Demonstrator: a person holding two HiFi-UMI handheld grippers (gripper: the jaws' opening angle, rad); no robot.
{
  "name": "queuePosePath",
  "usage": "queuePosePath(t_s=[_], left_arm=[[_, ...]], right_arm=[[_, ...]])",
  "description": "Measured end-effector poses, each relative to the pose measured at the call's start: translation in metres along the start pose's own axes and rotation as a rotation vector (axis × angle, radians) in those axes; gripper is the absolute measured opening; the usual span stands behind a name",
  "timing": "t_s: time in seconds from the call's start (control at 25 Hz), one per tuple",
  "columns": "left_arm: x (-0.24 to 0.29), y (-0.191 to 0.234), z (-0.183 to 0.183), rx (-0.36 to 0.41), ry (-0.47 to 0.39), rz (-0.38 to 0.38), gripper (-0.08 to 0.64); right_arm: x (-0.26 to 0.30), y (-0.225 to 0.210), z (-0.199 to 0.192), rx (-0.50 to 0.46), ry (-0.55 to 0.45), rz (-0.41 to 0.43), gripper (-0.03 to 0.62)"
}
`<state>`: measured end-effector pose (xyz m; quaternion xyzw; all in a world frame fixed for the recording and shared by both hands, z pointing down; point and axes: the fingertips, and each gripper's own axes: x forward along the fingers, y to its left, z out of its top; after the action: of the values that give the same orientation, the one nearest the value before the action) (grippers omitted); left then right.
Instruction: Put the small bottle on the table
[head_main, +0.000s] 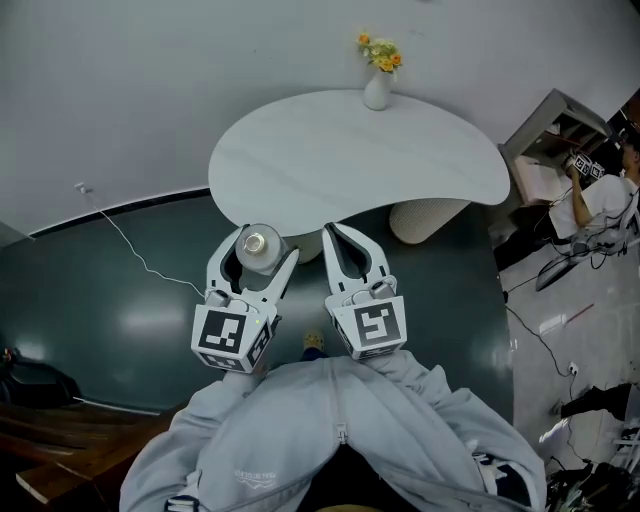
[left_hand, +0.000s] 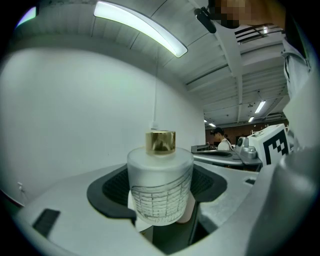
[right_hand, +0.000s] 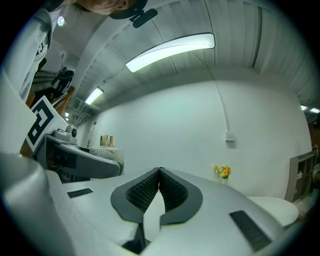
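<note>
We see the left tongs (head_main: 265, 248) clamped on the small bottle (left_hand: 160, 187) (frosted, gold-capped), held upright in the air by the near edge of the white counter (head_main: 350, 160). The right tongs (head_main: 335, 235) are closed on nothing, and a flower vase (head_main: 377, 90) stands at the counter's far edge.

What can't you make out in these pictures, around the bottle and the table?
Small bottle: contents hidden by its frosted wall; printed lines too small to read, left gripper view.
Table: its support mostly hidden under the top, head view.
Flowers: too small to identify, right gripper view.
Person: cut off by the head view's right edge.
</note>
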<state>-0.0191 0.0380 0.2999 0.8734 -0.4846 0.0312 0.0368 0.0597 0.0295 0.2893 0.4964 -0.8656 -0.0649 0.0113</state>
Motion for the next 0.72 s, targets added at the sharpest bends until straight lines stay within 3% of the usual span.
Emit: queuePosePath(t_s=[0.36,0.72], left_arm=[[0.047,0.01,0.005,-0.008,0.01,0.031,0.334],[0.076,0.033,0.0,-0.03,0.026,0.024,0.334]], right_arm=[[0.033,-0.036,-0.011,0.015,0.004,0.036,0.026],[0.061,-0.051,-0.018,0.028,0.015,0.019,0.026]])
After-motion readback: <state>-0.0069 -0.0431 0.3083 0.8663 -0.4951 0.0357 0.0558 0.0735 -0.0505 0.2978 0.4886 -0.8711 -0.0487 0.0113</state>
